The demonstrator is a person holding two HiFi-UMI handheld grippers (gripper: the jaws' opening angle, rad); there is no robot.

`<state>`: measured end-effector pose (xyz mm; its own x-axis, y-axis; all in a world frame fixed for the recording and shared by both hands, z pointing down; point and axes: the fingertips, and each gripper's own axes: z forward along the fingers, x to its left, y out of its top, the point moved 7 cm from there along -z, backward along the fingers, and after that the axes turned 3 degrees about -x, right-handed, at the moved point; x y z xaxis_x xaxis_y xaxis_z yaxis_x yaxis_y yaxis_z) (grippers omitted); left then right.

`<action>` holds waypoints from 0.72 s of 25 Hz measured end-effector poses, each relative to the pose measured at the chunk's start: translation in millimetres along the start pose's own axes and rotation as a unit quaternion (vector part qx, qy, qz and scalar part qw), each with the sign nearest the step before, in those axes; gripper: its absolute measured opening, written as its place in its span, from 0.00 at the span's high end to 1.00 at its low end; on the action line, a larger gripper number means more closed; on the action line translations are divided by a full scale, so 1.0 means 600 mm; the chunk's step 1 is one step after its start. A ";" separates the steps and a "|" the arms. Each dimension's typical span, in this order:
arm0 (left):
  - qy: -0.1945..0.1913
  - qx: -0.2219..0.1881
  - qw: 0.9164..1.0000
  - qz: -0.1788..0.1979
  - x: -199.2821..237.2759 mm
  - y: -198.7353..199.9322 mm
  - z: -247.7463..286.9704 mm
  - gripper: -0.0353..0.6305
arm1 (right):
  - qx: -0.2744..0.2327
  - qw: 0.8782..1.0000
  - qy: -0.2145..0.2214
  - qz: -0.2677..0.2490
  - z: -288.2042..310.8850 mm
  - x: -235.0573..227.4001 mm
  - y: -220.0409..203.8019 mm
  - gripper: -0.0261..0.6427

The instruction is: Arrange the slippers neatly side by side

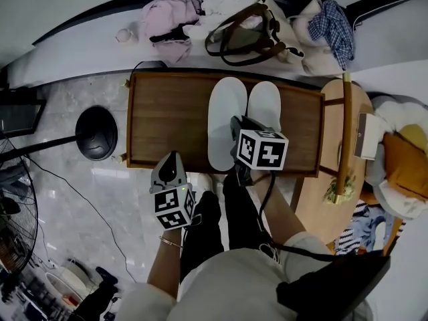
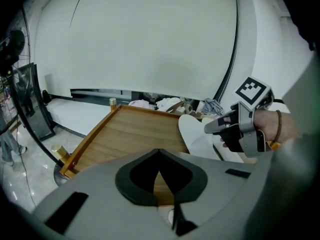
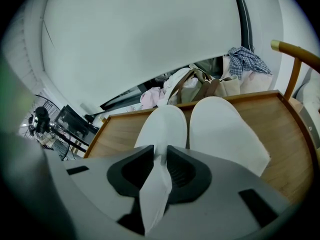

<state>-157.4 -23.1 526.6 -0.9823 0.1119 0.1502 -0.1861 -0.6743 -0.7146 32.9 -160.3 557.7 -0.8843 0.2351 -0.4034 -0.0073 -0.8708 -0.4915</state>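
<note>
Pair of white slippers: left slipper (image 1: 224,105) and right slipper (image 1: 265,104) are laid side by side, close against each other, on the right half of a wooden table (image 1: 167,112). The right gripper (image 3: 159,156) is set at the near end of the left slipper, fingers clamped on its edge. The left gripper (image 2: 159,156) is held over the table's near edge, fingers pressed together, nothing between them. A bag (image 1: 244,35) and clothes (image 1: 170,12) are heaped beyond the far edge.

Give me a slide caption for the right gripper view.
Right gripper pinches the heel edge of one white slipper, beside its mate on the wooden table.
</note>
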 end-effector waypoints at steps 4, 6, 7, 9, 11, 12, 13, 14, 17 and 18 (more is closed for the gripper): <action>0.001 -0.003 1.000 0.000 -0.002 0.000 -0.004 0.92 | -0.002 1.000 -0.001 -0.001 -0.004 -0.001 0.001 0.78; 0.002 -0.005 1.000 0.000 -0.003 -0.001 -0.007 0.92 | -0.004 1.000 -0.001 -0.001 -0.007 -0.002 0.001 0.78; 0.002 -0.006 1.000 0.000 -0.004 -0.001 -0.009 0.92 | -0.005 1.000 -0.001 -0.002 -0.010 -0.002 0.001 0.78; 0.004 -0.009 1.000 0.000 -0.003 -0.001 -0.013 0.92 | -0.008 1.000 -0.001 -0.003 -0.016 -0.002 0.001 0.77; 0.005 -0.012 1.000 -0.001 -0.003 0.000 -0.018 0.92 | -0.011 1.000 -0.003 -0.006 -0.023 -0.001 0.003 0.77; 0.005 -0.014 1.000 -0.002 -0.003 0.001 -0.020 0.92 | -0.013 1.000 -0.003 -0.007 -0.027 -0.001 0.004 0.77; 0.005 -0.017 1.000 -0.003 -0.003 0.002 -0.021 0.92 | -0.016 1.000 -0.003 -0.009 -0.031 -0.002 0.006 0.77; 0.005 -0.019 1.000 -0.005 -0.004 0.003 -0.023 0.92 | -0.018 1.000 -0.003 -0.011 -0.036 -0.002 0.008 0.77; 0.003 -0.029 1.000 -0.007 -0.008 0.008 -0.027 0.92 | -0.027 0.999 -0.009 -0.017 -0.057 -0.008 0.013 0.77; 0.001 -0.033 0.999 -0.008 -0.011 0.009 -0.028 0.92 | -0.030 0.999 -0.013 -0.019 -0.065 -0.011 0.014 0.77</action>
<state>-152.5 -15.1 510.0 -0.9793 0.1236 0.1604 -0.2024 -0.6232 -0.7554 57.1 -152.5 526.1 -0.8955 0.2556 -0.3644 -0.0134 -0.8338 -0.5519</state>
